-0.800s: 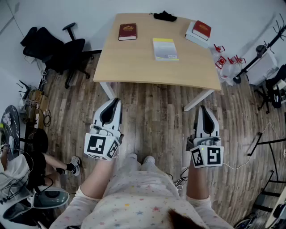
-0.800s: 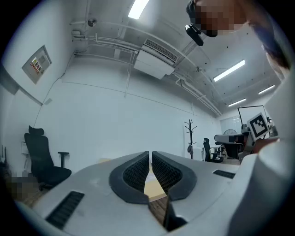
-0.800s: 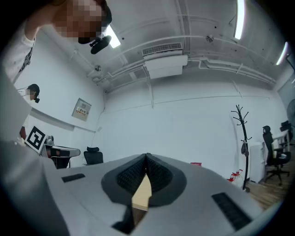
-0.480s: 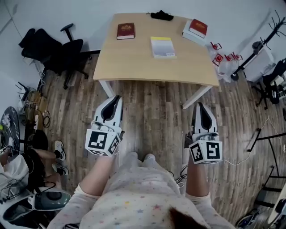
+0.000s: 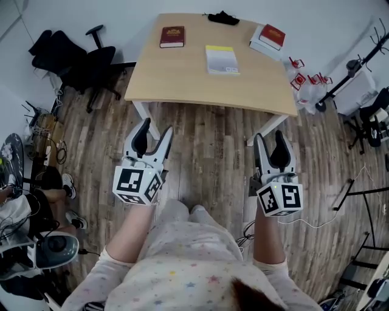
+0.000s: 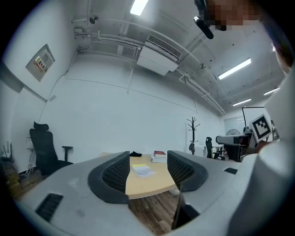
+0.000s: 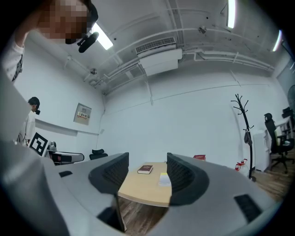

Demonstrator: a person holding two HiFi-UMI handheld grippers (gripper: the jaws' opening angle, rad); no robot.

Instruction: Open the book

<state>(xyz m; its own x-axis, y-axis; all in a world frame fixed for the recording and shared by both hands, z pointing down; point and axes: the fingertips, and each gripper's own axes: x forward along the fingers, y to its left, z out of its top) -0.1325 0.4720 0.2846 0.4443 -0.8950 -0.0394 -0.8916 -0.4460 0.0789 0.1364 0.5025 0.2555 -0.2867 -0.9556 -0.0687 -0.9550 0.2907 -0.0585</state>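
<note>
Three closed books lie on the light wooden table (image 5: 182, 85). A dark red book (image 5: 172, 36) is at the far left, a yellow-topped book (image 5: 221, 59) in the middle, and a red book (image 5: 271, 37) rests on a white stack at the far right. My left gripper (image 5: 153, 135) and right gripper (image 5: 271, 146) hang open over the wooden floor, well short of the table, with nothing between their jaws. The left gripper view frames the yellow-topped book (image 6: 142, 170) between its jaws. Both the dark red book (image 7: 145, 169) and the yellow-topped book (image 7: 165, 179) show in the right gripper view.
A black cloth item (image 5: 223, 18) lies at the table's far edge. A black office chair (image 5: 85, 61) stands left of the table. Red objects and a stand (image 5: 310, 82) sit to its right. A seated person and cables (image 5: 24, 206) are at the far left.
Both grippers have gone from shut to open. The table sits slightly higher in the head view.
</note>
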